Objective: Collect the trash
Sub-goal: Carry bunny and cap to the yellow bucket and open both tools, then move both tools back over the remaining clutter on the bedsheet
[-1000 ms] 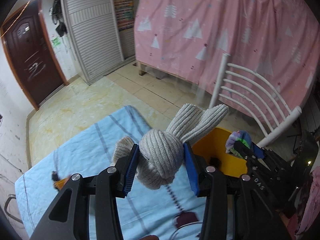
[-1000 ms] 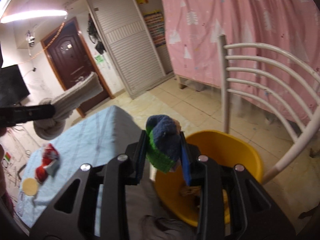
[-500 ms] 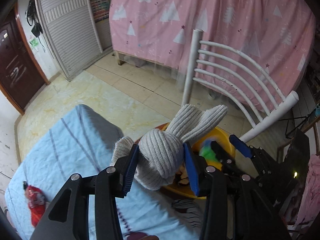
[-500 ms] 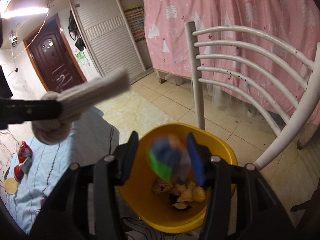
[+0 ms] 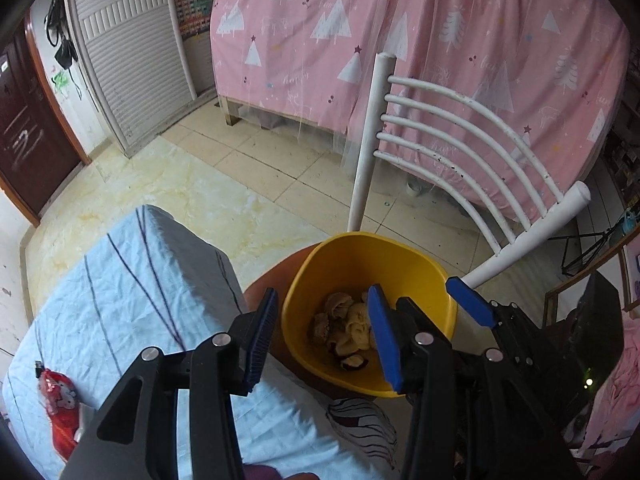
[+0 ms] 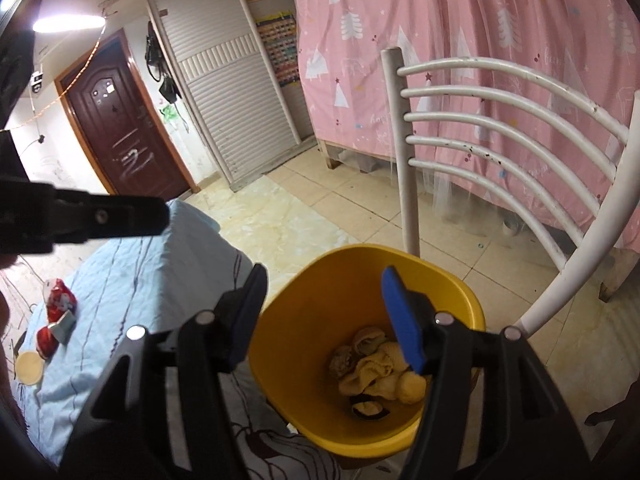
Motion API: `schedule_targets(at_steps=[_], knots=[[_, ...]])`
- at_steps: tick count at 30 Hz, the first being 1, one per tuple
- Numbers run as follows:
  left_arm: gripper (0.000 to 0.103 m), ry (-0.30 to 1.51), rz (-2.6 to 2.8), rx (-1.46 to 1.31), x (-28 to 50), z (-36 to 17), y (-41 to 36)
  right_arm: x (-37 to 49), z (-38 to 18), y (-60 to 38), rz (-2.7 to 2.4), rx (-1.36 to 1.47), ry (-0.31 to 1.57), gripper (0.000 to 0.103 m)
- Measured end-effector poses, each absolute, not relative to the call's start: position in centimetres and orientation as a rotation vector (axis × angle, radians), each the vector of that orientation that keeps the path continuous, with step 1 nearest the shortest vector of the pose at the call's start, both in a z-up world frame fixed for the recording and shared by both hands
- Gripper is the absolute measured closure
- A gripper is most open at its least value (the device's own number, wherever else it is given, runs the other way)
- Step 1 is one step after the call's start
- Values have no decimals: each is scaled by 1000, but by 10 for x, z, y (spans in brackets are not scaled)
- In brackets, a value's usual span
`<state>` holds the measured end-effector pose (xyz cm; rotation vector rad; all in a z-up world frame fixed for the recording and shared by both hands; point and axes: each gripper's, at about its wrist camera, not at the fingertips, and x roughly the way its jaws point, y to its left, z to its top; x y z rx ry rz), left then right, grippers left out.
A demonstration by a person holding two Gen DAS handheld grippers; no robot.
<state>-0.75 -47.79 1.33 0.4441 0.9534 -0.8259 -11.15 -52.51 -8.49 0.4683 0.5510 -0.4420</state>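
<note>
Yellow bin [image 6: 460, 292] sits beside the cloth-covered table [image 5: 120, 280], by a white chair [image 5: 460, 120]; in its bottom lie crumpled, knitted-looking pieces [image 6: 376, 364]. Both grippers hang over it, left gripper [image 5: 324, 344] and right gripper [image 6: 332, 316] with jaws apart and holding nothing. Trash left to collect looks to be the red wrapper [image 6: 56, 312] and a round disc [image 6: 29, 366] on the table. A good next step, I judge: swing one gripper back there, jaws wide, and close squarely across the wrapper.
</note>
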Motion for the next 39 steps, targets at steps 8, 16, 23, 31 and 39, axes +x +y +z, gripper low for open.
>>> schedule_targets(at_steps=[8, 16, 23, 31, 39], knots=[[65, 916, -819, 415, -6, 35, -450, -112, -73, -512, -427, 457, 542, 45], [65, 878, -775, 387, 4, 54, -407, -97, -56, -481, -380, 416, 534, 44], [65, 852, -709, 355, 22, 67, -356, -80, -45, -454, -328, 379, 535, 40], [65, 836, -637, 312, 45, 75, -293, -61, -32, -416, -266, 336, 535, 40], [65, 847, -578, 276, 62, 71, -243, -41, -24, -379, -215, 304, 542, 40]])
